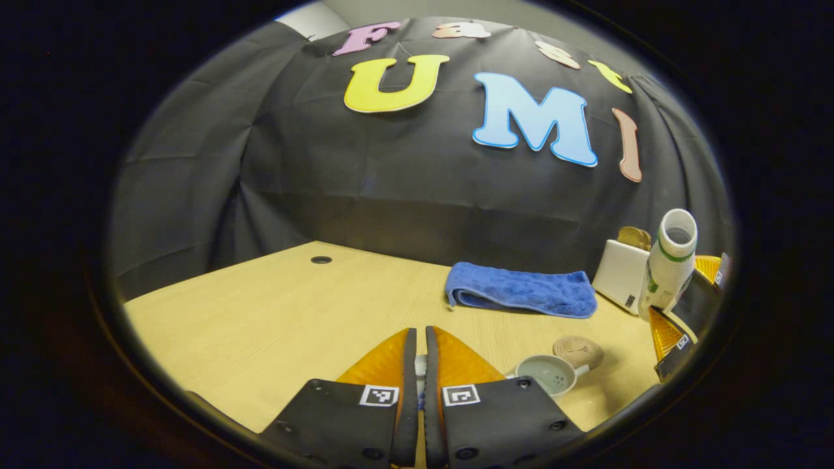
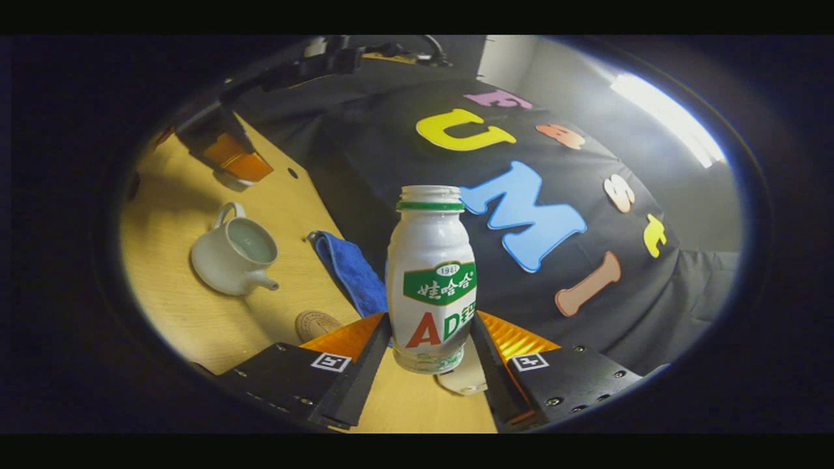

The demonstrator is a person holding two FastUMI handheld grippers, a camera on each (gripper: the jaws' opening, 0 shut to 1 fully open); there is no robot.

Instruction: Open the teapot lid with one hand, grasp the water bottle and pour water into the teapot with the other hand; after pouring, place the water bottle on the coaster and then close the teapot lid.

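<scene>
The pale teapot [image 1: 547, 374] stands lidless on the table, its strainer holes showing, just right of my left gripper [image 1: 417, 339]. That gripper's fingers are pressed nearly together on a small whitish piece, the teapot lid [image 1: 421, 368], mostly hidden. My right gripper [image 2: 430, 326] is shut on the white water bottle [image 2: 431, 280], uncapped, with a green band. In the left gripper view the bottle [image 1: 671, 264] hangs slightly tilted above the table's far right in the right gripper [image 1: 684, 299]. A round woven coaster [image 1: 578, 352] lies just behind the teapot. The right gripper view shows teapot [image 2: 234, 254] and coaster [image 2: 316, 324] at left.
A folded blue cloth [image 1: 521, 290] lies at the back of the wooden table [image 1: 260, 312]. A white box [image 1: 622, 273] with something golden on top stands beside the bottle. A small dark hole [image 1: 320, 259] sits near the table's far edge.
</scene>
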